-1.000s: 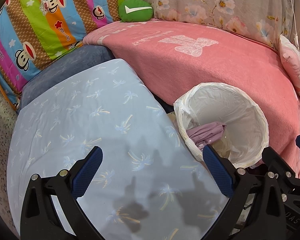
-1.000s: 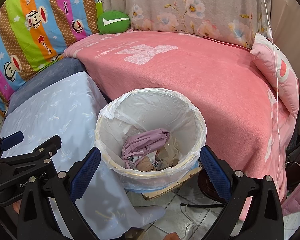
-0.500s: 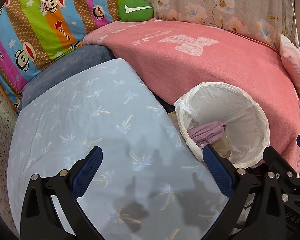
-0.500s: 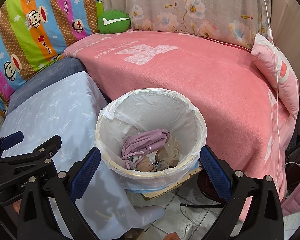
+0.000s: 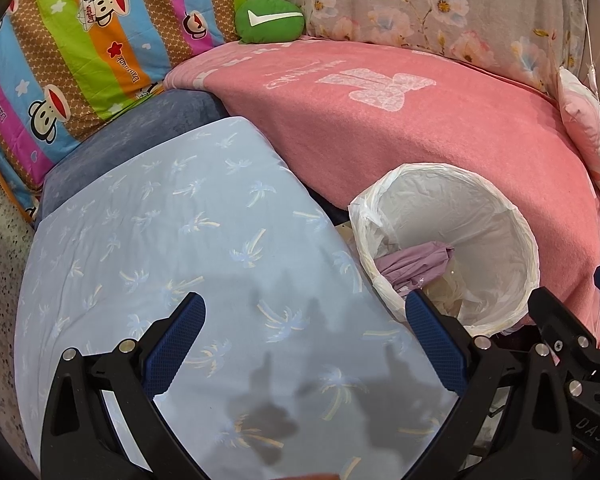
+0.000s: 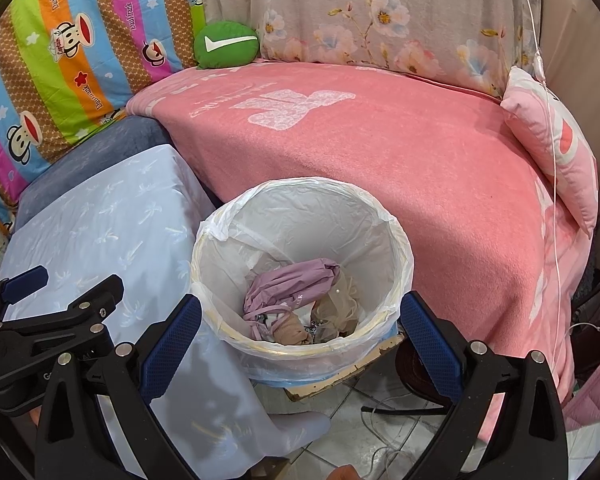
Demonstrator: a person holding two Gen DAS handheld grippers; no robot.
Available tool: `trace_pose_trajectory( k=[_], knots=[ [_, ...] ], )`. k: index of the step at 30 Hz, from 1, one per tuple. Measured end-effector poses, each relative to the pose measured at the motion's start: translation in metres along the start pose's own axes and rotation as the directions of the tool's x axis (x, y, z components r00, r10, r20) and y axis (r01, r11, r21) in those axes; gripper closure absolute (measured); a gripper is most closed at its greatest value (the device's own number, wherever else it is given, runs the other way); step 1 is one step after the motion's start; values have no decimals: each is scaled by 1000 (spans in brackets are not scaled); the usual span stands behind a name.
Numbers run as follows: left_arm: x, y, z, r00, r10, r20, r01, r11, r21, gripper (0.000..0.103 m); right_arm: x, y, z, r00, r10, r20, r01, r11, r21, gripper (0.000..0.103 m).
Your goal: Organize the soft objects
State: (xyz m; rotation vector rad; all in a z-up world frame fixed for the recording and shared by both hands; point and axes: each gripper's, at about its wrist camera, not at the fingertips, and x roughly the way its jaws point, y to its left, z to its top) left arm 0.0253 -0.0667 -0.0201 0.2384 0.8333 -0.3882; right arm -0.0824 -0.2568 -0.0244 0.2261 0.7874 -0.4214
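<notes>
A white-lined round basket (image 6: 400, 240) stands between a blue-clothed table and a pink sofa; the same basket (image 5: 528, 240) shows at the right of the left wrist view. Inside lie a crumpled lilac cloth (image 6: 288, 286), a beige sheer fabric (image 6: 340, 304) and other small soft pieces. My right gripper (image 6: 300, 344) hangs open over the basket's near rim, holding nothing. My left gripper (image 5: 306, 344) is open above the table's light blue palm-print cloth (image 5: 160, 240), also with nothing in it. The lilac cloth (image 5: 412, 264) peeks over the rim here.
A pink blanket (image 6: 380, 140) covers the sofa, with a green swoosh cushion (image 6: 225, 45) at its back and a pink pillow (image 6: 556, 140) at the right. A striped monkey-print quilt (image 5: 80, 48) hangs at left. Cables lie on the tiled floor (image 6: 380, 412).
</notes>
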Motion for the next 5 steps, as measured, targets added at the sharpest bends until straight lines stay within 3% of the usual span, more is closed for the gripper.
trace_pose_trajectory(
  k=[5],
  knots=[
    [-1, 0, 0, 1000, -8, 0, 8, 1000, 8, 7, -4, -2, 0, 1000, -5, 7, 5, 1000, 8, 6]
  ],
)
